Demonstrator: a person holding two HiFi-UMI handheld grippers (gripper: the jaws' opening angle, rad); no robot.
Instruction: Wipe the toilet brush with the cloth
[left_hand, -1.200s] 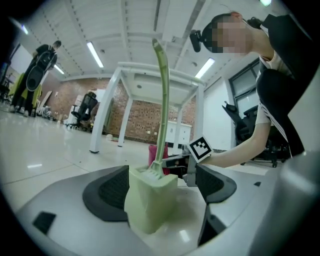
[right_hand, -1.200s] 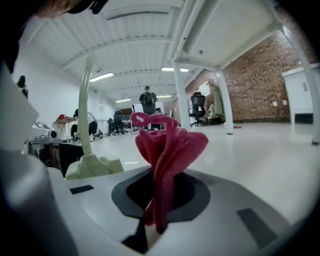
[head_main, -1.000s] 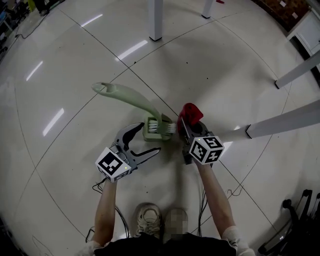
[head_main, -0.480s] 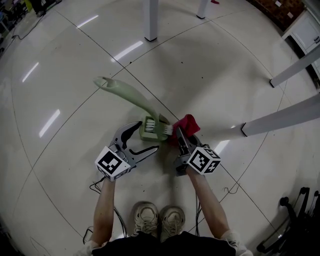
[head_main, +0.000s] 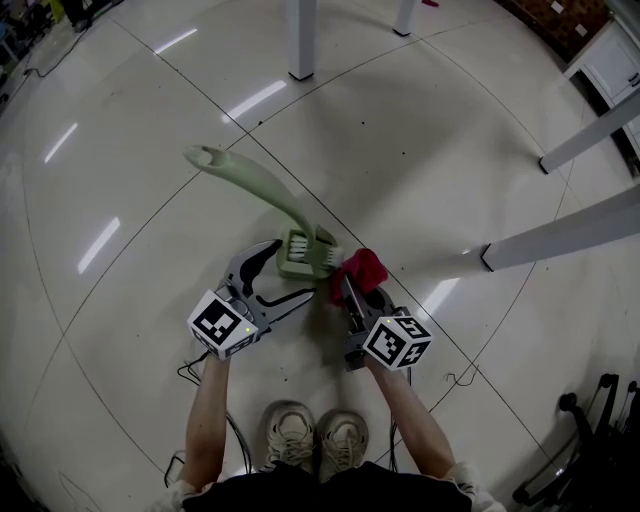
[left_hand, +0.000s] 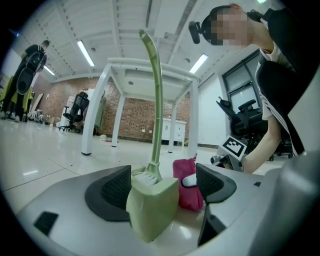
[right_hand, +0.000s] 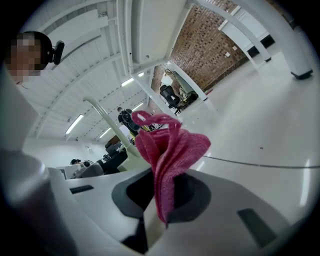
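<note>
– Cloth first: how does it sit?

– Pinched in the right gripper, whose jaws are closed on a fold of it, with the rest bunched up loose above them. It looks soft and light and should drape round whatever it is pressed on. I would judge the grip good as it is.

– And the left gripper?

– Its jaws are spread wide and clamp nothing. The green holder stands on the floor between its 2 pads. It is close against 1 pad, and there is a clear gap to the other.

– Where is the toilet brush itself?

– It stands in that holder, with its long green handle rising and leaning away from the person. It looks like rigid, smooth plastic, light and probably a little slippery. The holder could tip if it is pushed. My guess is to take the handle low down, just above the bristles, or to close on the holder to steady it.

– What can't you see?

– Most of the brush head is sunk in the holder, and only the white bristle tops show. From above the cloth sits just beside the holder, but I cannot tell whether they touch. Farther off, the white table legs are cut off at the frame edge.
</note>
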